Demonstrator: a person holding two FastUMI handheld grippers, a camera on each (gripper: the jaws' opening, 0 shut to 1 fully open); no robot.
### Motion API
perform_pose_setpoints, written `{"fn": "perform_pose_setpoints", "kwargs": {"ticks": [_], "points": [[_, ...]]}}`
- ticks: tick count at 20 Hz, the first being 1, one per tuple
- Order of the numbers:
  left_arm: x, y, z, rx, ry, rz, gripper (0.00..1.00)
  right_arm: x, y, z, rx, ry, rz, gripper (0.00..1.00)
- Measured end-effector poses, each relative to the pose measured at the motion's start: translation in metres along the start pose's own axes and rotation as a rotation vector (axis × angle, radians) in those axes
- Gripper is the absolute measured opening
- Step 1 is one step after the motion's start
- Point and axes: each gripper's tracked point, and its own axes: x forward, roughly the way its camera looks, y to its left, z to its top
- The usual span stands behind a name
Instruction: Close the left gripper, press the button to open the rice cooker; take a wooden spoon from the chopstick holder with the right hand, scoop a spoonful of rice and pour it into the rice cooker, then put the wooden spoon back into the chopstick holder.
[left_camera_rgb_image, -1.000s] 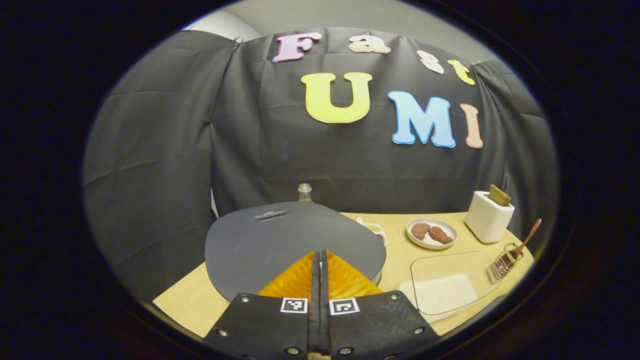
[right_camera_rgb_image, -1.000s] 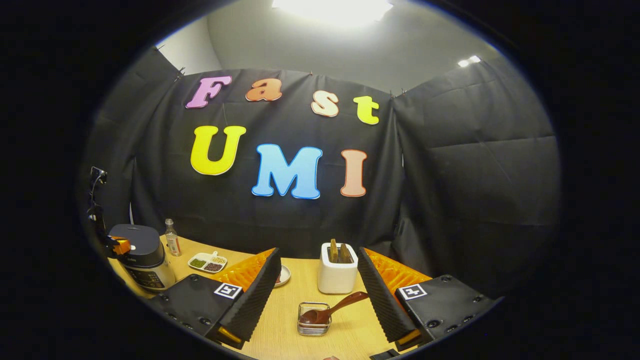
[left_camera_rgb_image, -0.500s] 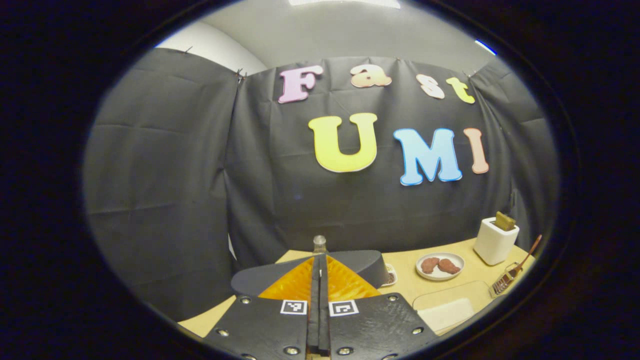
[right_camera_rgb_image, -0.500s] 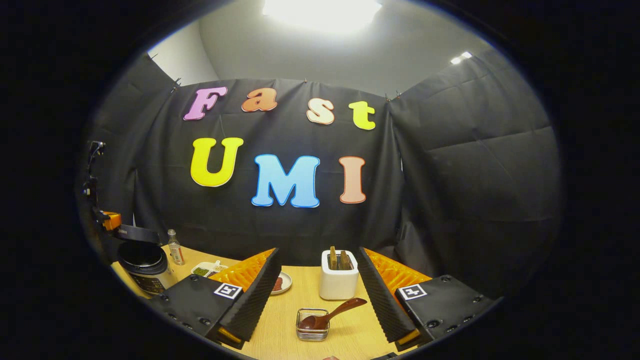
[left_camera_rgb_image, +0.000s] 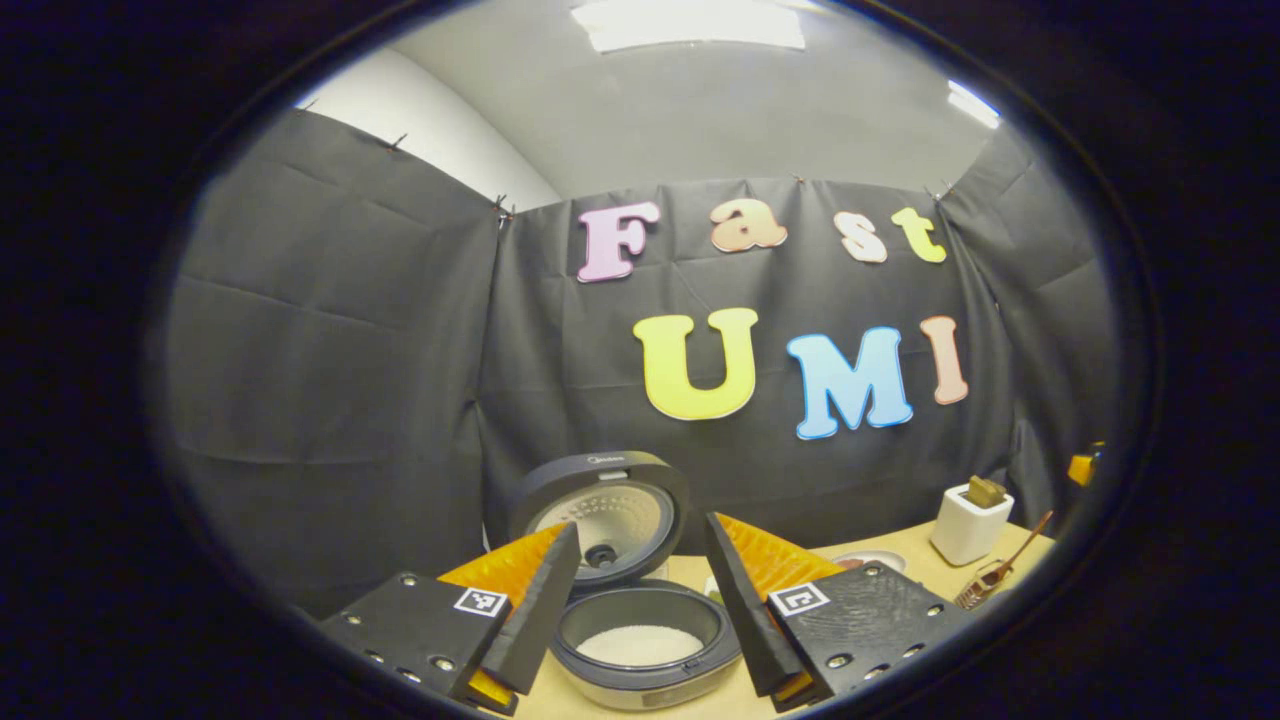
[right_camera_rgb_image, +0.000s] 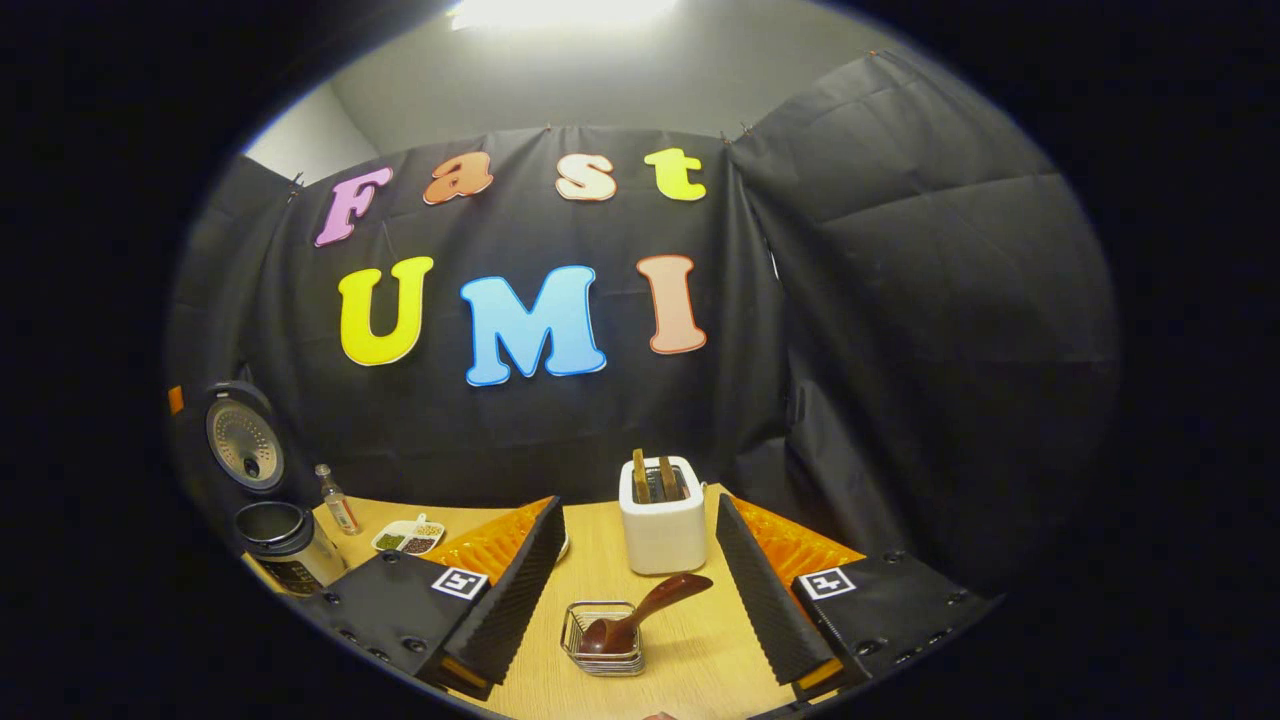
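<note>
The rice cooker (left_camera_rgb_image: 645, 655) stands with its lid (left_camera_rgb_image: 600, 500) swung up, and white rice lies in the bottom of its pot. My left gripper (left_camera_rgb_image: 641, 530) is open just above and in front of it, holding nothing. In the right gripper view the cooker (right_camera_rgb_image: 280, 545) is at the far left, lid (right_camera_rgb_image: 245, 440) upright. A wooden spoon (right_camera_rgb_image: 640, 610) leans in the wire chopstick holder (right_camera_rgb_image: 602, 650), bowl down, handle pointing up to the right. My right gripper (right_camera_rgb_image: 636, 505) is open, with the holder lying ahead between its fingers, apart from both.
A white toaster (right_camera_rgb_image: 662, 520) stands behind the holder on the wooden table (right_camera_rgb_image: 700, 660). A small bottle (right_camera_rgb_image: 338, 510) and a divided dish (right_camera_rgb_image: 408, 538) sit beside the cooker. The left gripper view has the toaster (left_camera_rgb_image: 965, 525), spoon (left_camera_rgb_image: 1020, 540) and a plate (left_camera_rgb_image: 870, 560) at far right.
The cooker lid has sprung from closed to fully upright. My left gripper has opened and drawn back from the lid. The right gripper has shifted slightly, and the holder sits a little nearer.
</note>
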Motion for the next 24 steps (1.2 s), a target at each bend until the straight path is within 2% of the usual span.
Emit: {"fn": "perform_pose_setpoints", "kwargs": {"ticks": [1, 2, 3, 4, 8, 14, 17, 19, 20, 22, 23, 24], "points": [[-0.008, 0.001, 0.002, -0.003, 0.004, 0.001, 0.79, 0.008, -0.004, -0.009, 0.017, 0.026, -0.002, 0.98], [-0.016, 0.003, 0.003, 0.000, 0.007, 0.004, 0.79, 0.014, -0.007, -0.020, 0.035, 0.057, 0.002, 0.98], [-0.022, 0.005, 0.003, 0.008, 0.009, 0.009, 0.80, 0.019, -0.010, -0.031, 0.055, 0.094, 0.001, 0.93], [-0.029, 0.007, 0.003, 0.022, 0.010, 0.014, 0.79, 0.024, -0.013, -0.043, 0.078, 0.133, 0.001, 0.98], [-0.045, 0.014, 0.005, 0.054, 0.018, 0.039, 0.79, 0.041, -0.019, -0.079, 0.183, 0.246, -0.008, 0.98], [-0.058, 0.027, 0.001, 0.068, 0.036, 0.064, 0.79, 0.053, -0.005, -0.118, 0.312, 0.367, 0.028, 0.98], [-0.061, 0.036, -0.001, 0.066, 0.035, 0.083, 0.80, 0.058, 0.009, -0.137, 0.397, 0.432, 0.051, 0.93], [-0.062, 0.044, -0.004, 0.057, 0.040, 0.098, 0.80, 0.062, 0.013, -0.143, 0.428, 0.464, 0.053, 0.66], [-0.062, 0.047, -0.005, 0.053, 0.043, 0.105, 0.80, 0.064, 0.017, -0.148, 0.434, 0.475, 0.048, 0.63], [-0.063, 0.054, -0.008, 0.050, 0.050, 0.115, 0.80, 0.068, 0.014, -0.150, 0.427, 0.473, 0.020, 0.40], [-0.062, 0.057, -0.009, 0.051, 0.051, 0.120, 0.80, 0.073, 0.014, -0.152, 0.430, 0.472, 0.021, 0.20], [-0.062, 0.060, -0.009, 0.051, 0.052, 0.125, 0.80, 0.069, 0.015, -0.150, 0.425, 0.476, 0.029, 0.21]]}}
